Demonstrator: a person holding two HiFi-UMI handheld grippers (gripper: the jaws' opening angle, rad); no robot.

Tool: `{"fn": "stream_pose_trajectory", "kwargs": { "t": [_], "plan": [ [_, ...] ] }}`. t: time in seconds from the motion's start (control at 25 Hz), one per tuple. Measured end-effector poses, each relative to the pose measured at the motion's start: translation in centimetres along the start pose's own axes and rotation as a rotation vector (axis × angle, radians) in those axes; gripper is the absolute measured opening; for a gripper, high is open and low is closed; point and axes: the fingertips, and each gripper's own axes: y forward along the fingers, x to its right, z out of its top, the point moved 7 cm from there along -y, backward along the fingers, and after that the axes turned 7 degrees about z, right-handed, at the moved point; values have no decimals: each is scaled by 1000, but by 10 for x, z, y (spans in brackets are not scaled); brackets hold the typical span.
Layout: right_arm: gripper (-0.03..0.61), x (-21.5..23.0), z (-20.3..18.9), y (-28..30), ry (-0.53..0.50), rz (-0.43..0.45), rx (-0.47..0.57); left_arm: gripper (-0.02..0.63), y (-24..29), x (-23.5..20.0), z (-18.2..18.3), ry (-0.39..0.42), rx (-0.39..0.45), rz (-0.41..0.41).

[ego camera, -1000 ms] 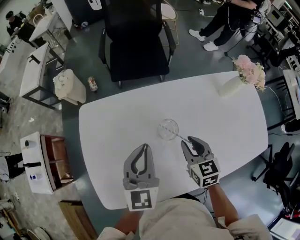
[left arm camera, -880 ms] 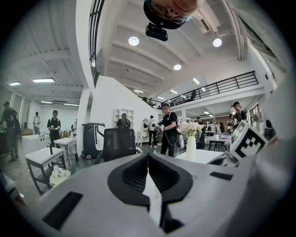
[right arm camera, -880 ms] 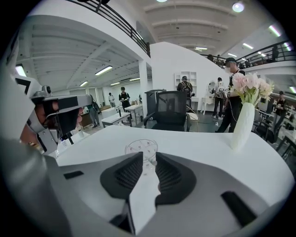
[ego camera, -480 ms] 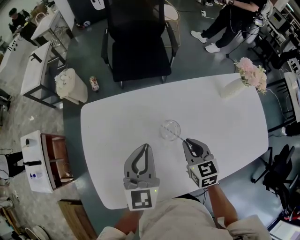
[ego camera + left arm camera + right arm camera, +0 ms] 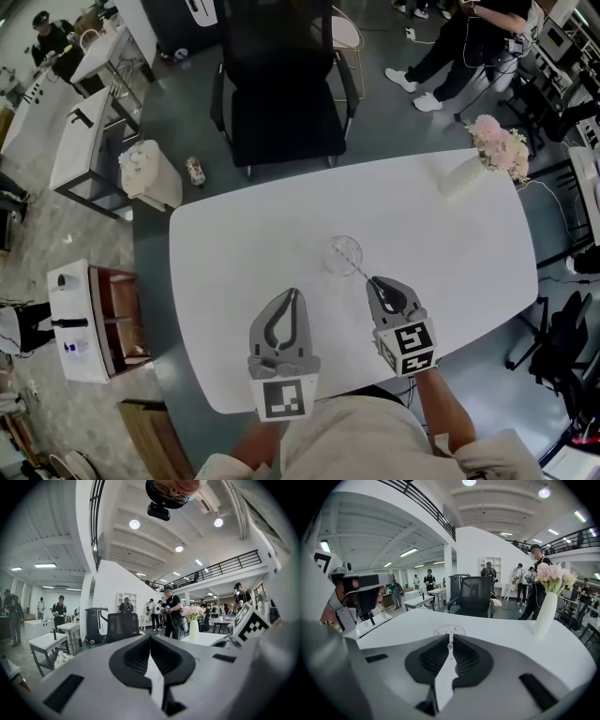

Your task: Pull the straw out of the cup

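A clear glass cup (image 5: 343, 255) stands upright near the middle of the white table (image 5: 234, 244). A thin pale straw (image 5: 360, 270) leans out of it toward me. My right gripper (image 5: 373, 280) has just been closing and its pads now press on the straw's free end. In the right gripper view the straw (image 5: 450, 643) shows pinched at the jaw tips, with the cup (image 5: 449, 630) just beyond. My left gripper (image 5: 293, 292) hovers left of the cup, apart from it, its jaws together on nothing. In the left gripper view neither cup nor straw shows past the left gripper (image 5: 150, 637).
A white vase of pink flowers (image 5: 466, 173) stands at the table's far right end, also tall in the right gripper view as the vase (image 5: 547, 613). A black office chair (image 5: 281, 103) sits behind the far edge. People stand beyond the table.
The right gripper's jaws, spread around the straw a second ago, have come together on its end. Both grippers have kept their places.
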Motion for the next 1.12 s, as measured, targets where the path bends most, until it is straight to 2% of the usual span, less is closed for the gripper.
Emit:
{"fn": "stream_pose_trajectory", "kwargs": {
  "t": [0.56, 1.12],
  "plan": [
    [23, -18, -2, -66, -49, -19, 139, 5, -70, 36, 19, 24, 80, 39],
    [23, -30, -18, -190, -85, -30, 340, 5, -171, 120, 39, 86, 160, 85]
  ]
}}
